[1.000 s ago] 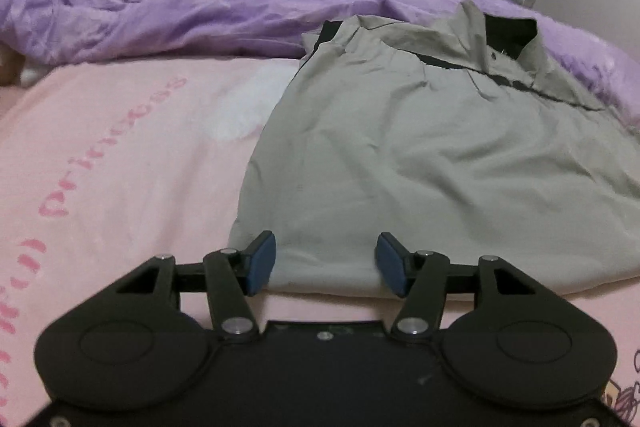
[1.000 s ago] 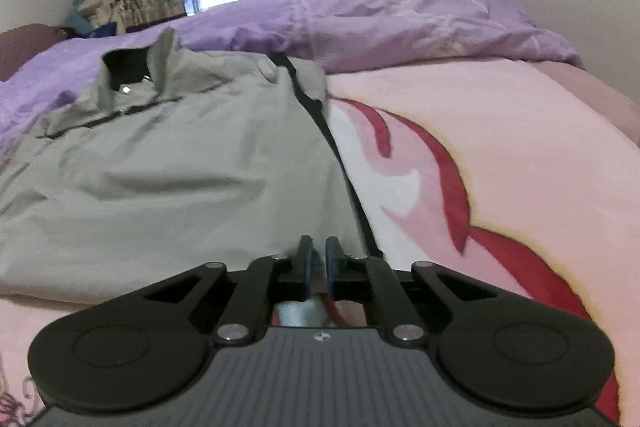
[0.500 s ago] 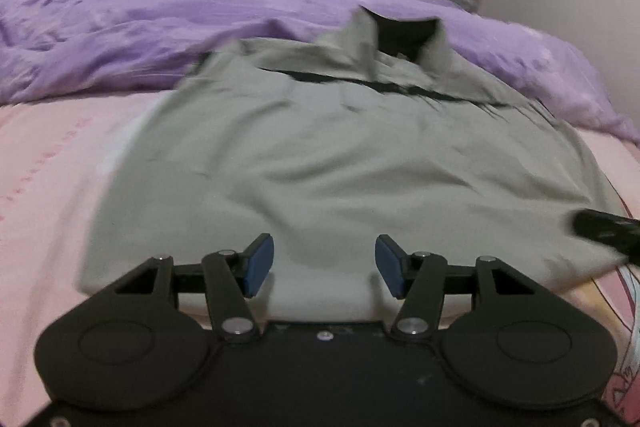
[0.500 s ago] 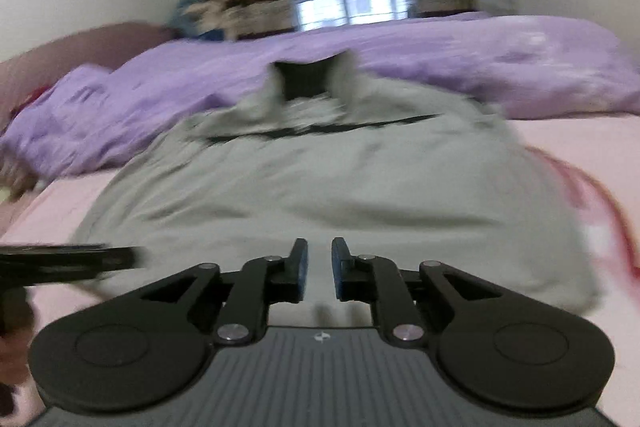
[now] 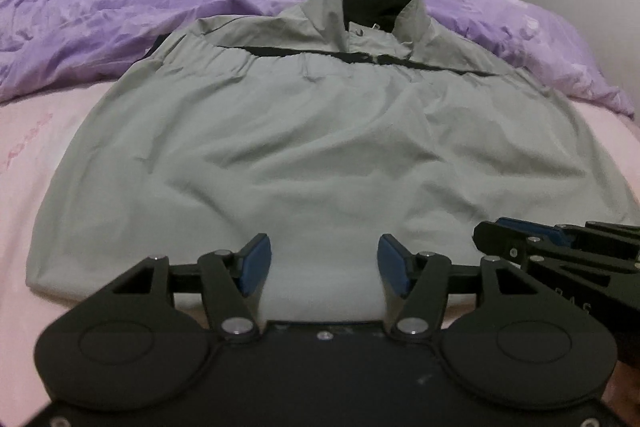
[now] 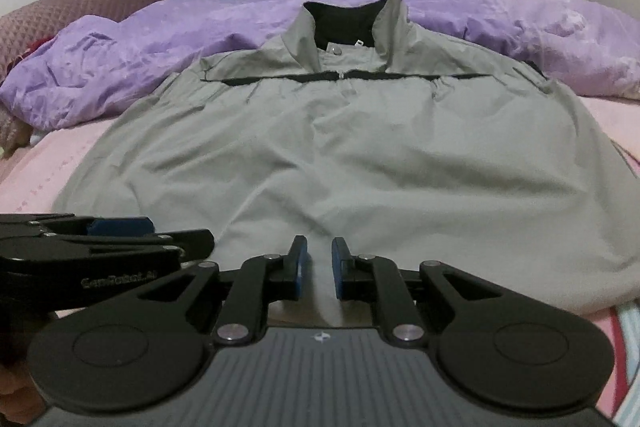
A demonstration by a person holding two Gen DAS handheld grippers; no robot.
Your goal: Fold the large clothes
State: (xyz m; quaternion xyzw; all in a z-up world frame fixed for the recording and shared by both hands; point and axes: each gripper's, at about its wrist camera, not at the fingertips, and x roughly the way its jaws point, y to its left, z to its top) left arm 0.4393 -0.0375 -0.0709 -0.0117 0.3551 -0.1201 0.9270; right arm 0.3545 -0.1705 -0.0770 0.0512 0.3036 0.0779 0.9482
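A large grey-green jacket [image 5: 320,131] [image 6: 340,155] lies flat on the bed, its black-lined collar [image 5: 376,3] [image 6: 348,19] at the far end and its hem nearest me. My left gripper [image 5: 324,255] hovers over the middle of the hem. Its jaws are wide and opening, and the cloth lies under them, not pinched. My right gripper [image 6: 319,259] is just beside it over the same hem. Only a narrow gap parts its blue pads, and they press on nothing. Each gripper shows in the other's view: the right gripper [image 5: 516,231] and the left gripper [image 6: 120,227].
A crumpled purple duvet [image 5: 100,15] [image 6: 100,67] is piled behind and to both sides of the jacket. The pink bedsheet [image 5: 32,155] shows at the left and right. A maroon pillow [image 6: 80,7] lies at the far left. A window and curtains stand beyond the bed.
Both grippers swung in from the jacket's two sides to the middle of its hem and now sit side by side. The right jaws parted slightly from shut.
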